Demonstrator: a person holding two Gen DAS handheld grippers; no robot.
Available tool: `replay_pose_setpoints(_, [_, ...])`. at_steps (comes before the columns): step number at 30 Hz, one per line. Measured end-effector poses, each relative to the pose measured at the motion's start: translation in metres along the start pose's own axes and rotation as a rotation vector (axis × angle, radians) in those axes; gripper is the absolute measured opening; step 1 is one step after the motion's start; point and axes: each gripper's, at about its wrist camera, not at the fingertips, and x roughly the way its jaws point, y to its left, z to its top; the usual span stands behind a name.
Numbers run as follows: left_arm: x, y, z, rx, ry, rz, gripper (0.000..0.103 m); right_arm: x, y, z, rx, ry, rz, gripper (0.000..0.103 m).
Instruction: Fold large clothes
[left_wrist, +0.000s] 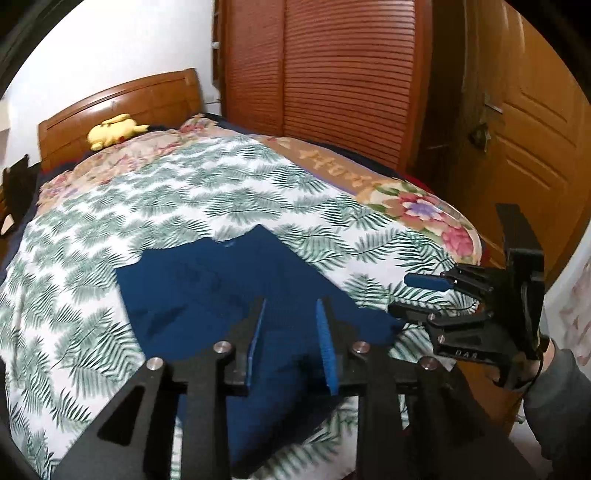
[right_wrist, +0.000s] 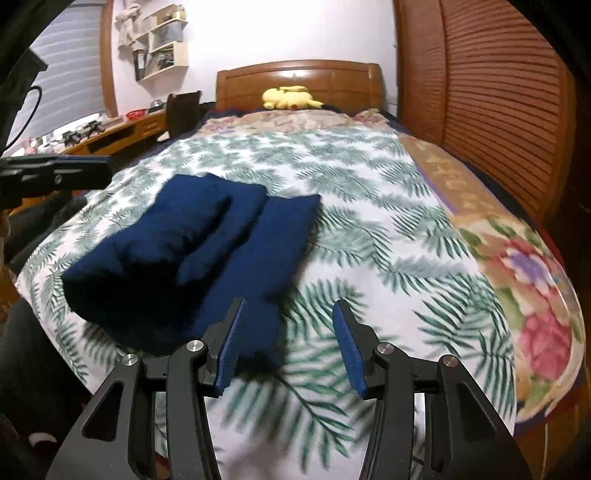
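A dark blue garment (right_wrist: 199, 254) lies folded into a thick bundle on the leaf-print bedspread (right_wrist: 369, 221). It also shows in the left wrist view (left_wrist: 229, 291). My left gripper (left_wrist: 290, 317) is open and empty, hovering just above the garment's near part. My right gripper (right_wrist: 286, 321) is open and empty, just right of the garment's near right corner, above the bedspread. The right gripper also shows in the left wrist view (left_wrist: 413, 293), open at the garment's right edge. The left gripper appears at the left edge of the right wrist view (right_wrist: 92, 166).
A flowered blanket (right_wrist: 524, 280) lies along the bed's right side. A yellow plush toy (right_wrist: 290, 98) rests by the wooden headboard (right_wrist: 299, 79). A slatted wardrobe (left_wrist: 343, 77) and a door (left_wrist: 524, 122) stand to the right. A desk (right_wrist: 118, 133) stands left of the bed.
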Motion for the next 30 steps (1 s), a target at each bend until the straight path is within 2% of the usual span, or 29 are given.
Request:
replay_pose_setpoints(8, [-0.037, 0.064, -0.039, -0.083, -0.030, 0.098, 0.035, 0.012, 0.054, 0.037, -0.078, -0.033, 0.057, 0.049])
replay_pose_setpoints(17, [-0.064, 0.121, -0.085, -0.183, -0.043, 0.164, 0.036, 0.043, 0.110, 0.050, -0.149, 0.016, 0.098, 0.057])
replay_pose_setpoints(24, [-0.077, 0.147, -0.112, -0.243, -0.059, 0.191, 0.037, 0.062, 0.129, 0.046, -0.182, 0.079, 0.101, 0.066])
replay_pose_setpoints(30, [-0.083, 0.157, -0.127, -0.267, -0.061, 0.212, 0.038, 0.069, 0.122, 0.042, -0.149, 0.114, 0.110, 0.071])
